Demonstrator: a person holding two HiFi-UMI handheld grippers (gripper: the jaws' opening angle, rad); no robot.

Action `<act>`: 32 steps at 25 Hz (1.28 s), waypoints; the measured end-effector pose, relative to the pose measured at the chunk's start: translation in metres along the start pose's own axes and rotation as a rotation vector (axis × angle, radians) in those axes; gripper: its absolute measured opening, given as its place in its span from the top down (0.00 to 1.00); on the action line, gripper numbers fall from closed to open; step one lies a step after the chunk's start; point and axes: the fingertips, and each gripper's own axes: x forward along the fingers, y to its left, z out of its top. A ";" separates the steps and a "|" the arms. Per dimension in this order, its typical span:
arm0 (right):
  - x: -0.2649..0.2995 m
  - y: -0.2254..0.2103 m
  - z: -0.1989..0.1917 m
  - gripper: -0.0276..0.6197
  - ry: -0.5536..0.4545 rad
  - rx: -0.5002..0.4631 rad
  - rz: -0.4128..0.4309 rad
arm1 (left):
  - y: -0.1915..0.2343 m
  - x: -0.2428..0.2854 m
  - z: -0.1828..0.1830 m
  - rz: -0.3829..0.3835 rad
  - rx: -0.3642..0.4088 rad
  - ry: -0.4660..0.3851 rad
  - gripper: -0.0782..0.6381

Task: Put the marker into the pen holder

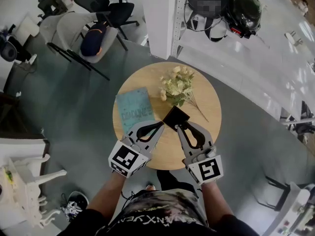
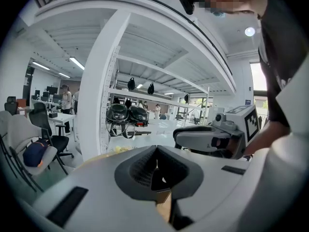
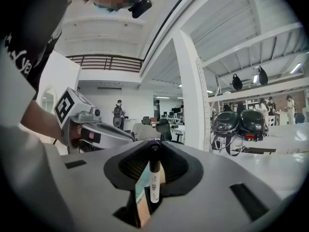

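Wooden and round, the table (image 1: 206,102) lies straight below you, on a grey floor. On its left part lies a teal book (image 1: 134,109), flat, its near corner running under your left gripper (image 1: 160,125). At the far side of the table, right of the book, lies a bunch of pale flowers (image 1: 176,85) with the stems pointing to the near right.

You hold both grippers over the near half of the table, side by side, their tips close together at the middle.

The black holder (image 1: 175,116) sits just beyond the two tips, near the flowers and right of the book, turned corner-on to you. Your left gripper has its jaws drawn nearly together on a thin black edge, which looks to be the holder's wall. Whether the holder stands on the table or hangs just above it cannot be told.

Your right gripper (image 1: 178,127) pinches the marker (image 3: 154,180). It stands upright between the pads, white barrel below and dark end up, at the holder's near right edge and not in it.
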 end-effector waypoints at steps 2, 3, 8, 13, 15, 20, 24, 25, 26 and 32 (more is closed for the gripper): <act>0.006 -0.004 -0.004 0.84 0.003 -0.005 -0.002 | 0.003 0.004 -0.002 0.002 -0.008 0.001 0.86; 0.009 -0.006 -0.006 0.84 0.006 -0.006 -0.002 | 0.005 0.007 -0.005 0.003 -0.010 0.006 0.87; 0.020 -0.018 -0.019 0.84 0.017 0.005 -0.013 | 0.012 0.020 -0.011 0.005 -0.017 0.011 0.87; 0.028 -0.025 -0.036 0.84 0.036 0.019 -0.024 | 0.014 0.032 -0.021 -0.003 -0.022 0.018 0.87; 0.031 -0.027 -0.044 0.84 0.048 0.023 -0.027 | 0.015 0.036 -0.027 -0.003 -0.028 0.025 0.86; 0.035 -0.029 -0.060 0.84 0.070 0.034 -0.039 | 0.016 0.045 -0.042 -0.005 -0.044 0.043 0.87; 0.038 -0.031 -0.072 0.84 0.079 0.040 -0.044 | 0.017 0.051 -0.051 -0.007 -0.055 0.061 0.87; 0.038 -0.031 -0.076 0.84 0.085 0.040 -0.045 | 0.017 0.052 -0.053 -0.008 -0.057 0.063 0.87; 0.038 -0.032 -0.079 0.84 0.090 0.040 -0.046 | 0.016 0.053 -0.055 -0.008 -0.058 0.066 0.87; 0.040 -0.031 -0.102 0.84 0.123 0.043 -0.050 | 0.014 0.055 -0.067 -0.013 -0.067 0.083 0.87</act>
